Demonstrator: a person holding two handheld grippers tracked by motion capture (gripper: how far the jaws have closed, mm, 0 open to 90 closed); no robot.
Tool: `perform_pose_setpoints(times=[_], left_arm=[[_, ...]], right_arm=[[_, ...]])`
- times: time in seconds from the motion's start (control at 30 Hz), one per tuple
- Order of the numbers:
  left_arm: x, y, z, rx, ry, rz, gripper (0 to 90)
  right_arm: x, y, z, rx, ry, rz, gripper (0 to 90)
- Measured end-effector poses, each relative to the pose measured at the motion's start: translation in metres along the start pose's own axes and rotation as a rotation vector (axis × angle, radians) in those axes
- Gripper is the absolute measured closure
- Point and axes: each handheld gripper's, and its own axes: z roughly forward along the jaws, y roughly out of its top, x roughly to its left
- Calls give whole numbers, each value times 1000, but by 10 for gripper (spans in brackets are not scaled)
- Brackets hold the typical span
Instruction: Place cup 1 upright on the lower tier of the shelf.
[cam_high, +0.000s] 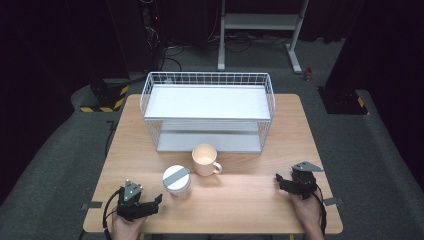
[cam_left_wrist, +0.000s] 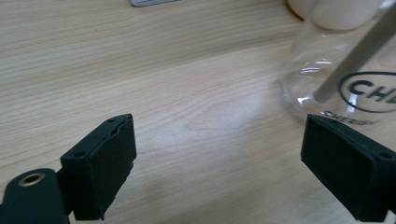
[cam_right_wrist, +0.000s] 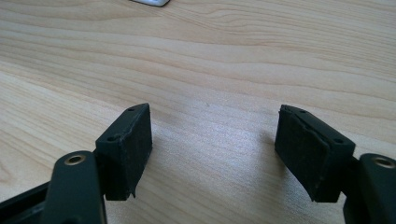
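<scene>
One jar (cam_high: 176, 181) beside left tongs (cam_high: 157, 200) (apart)

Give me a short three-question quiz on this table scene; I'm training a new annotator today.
1. True or false: the left tongs grip the glass jar.
2. Which stands closer to the wire rack: A) the jar, B) the cream mug?
3. What lies between the jaws of the right tongs?

Key:
1. False; the jaws stand open, with the jar just ahead of them.
2. B.
3. Nothing but bare wooden table.
</scene>
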Motion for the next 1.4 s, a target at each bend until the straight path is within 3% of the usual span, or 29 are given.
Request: perform_pose_setpoints(times=[0.5, 0.83, 1.17, 1.4], left_arm=[[-29, -4, -3, -10, -63, 31, 99], [-43, 0, 4, -2, -104, 57, 67], [-56, 13, 13, -9, -119, 72, 65], [-61, 23, 17, -40, -125, 80, 67]], right_arm=[[0, 0, 0, 0, 2, -2, 280], [0, 0, 0, 0, 2, -1, 280], [0, 0, 0, 0, 2, -1, 280], [0, 0, 0, 0, 2, -1, 280]])
